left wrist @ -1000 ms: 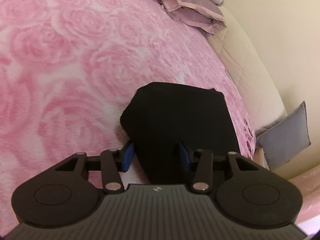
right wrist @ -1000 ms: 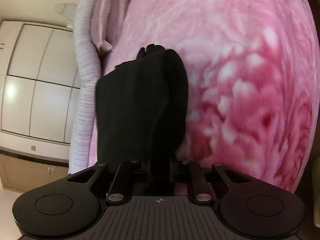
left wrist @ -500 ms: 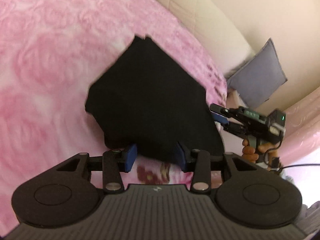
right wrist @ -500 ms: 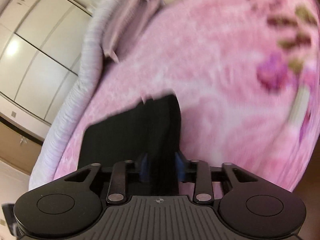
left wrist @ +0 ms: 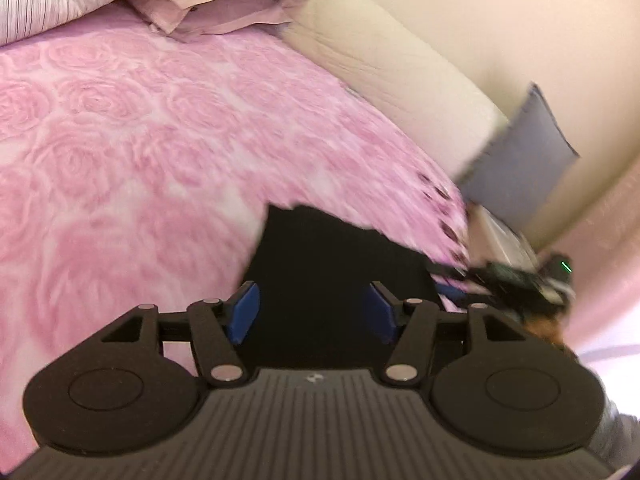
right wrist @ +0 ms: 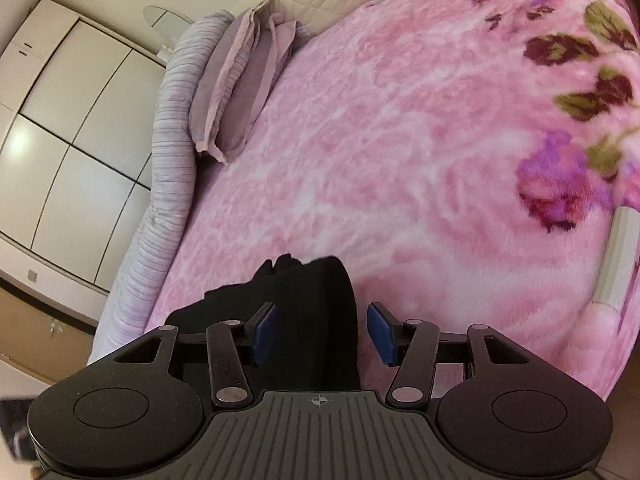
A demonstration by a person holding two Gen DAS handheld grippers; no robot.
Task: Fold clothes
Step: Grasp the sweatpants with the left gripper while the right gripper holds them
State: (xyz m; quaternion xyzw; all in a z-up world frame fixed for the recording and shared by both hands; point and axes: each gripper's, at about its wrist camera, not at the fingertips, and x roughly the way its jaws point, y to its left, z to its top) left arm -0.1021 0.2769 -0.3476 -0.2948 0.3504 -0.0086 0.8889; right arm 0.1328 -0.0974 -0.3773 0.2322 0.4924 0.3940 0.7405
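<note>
Looking along both tools, you see the black garment (left wrist: 320,276) lying folded on the pink bed blanket (left wrist: 132,168), near the edge closest to you. A second ago your right gripper (right wrist: 322,332) was pinched tight on the cloth. Half a second ago it was only a little apart. Now its jaws stand wide, with the garment (right wrist: 308,308) lying between them, and nothing is held. Your left gripper (left wrist: 314,316) has its jaws wide too, a bit wider than before, and it grips nothing. So you have let go with both tools. That likely means this fold is done and the cloth is set down.

Some things are hard to see. The garment is so dark that its layers and seams do not show, so you cannot tell how many folds it has or what kind of clothing it is. Its near part is hidden behind the tool bodies. In the left view, the right gripper (left wrist: 516,284) is a blur at the side. The pillows (right wrist: 244,80) sit far off at the head of the bed.
</note>
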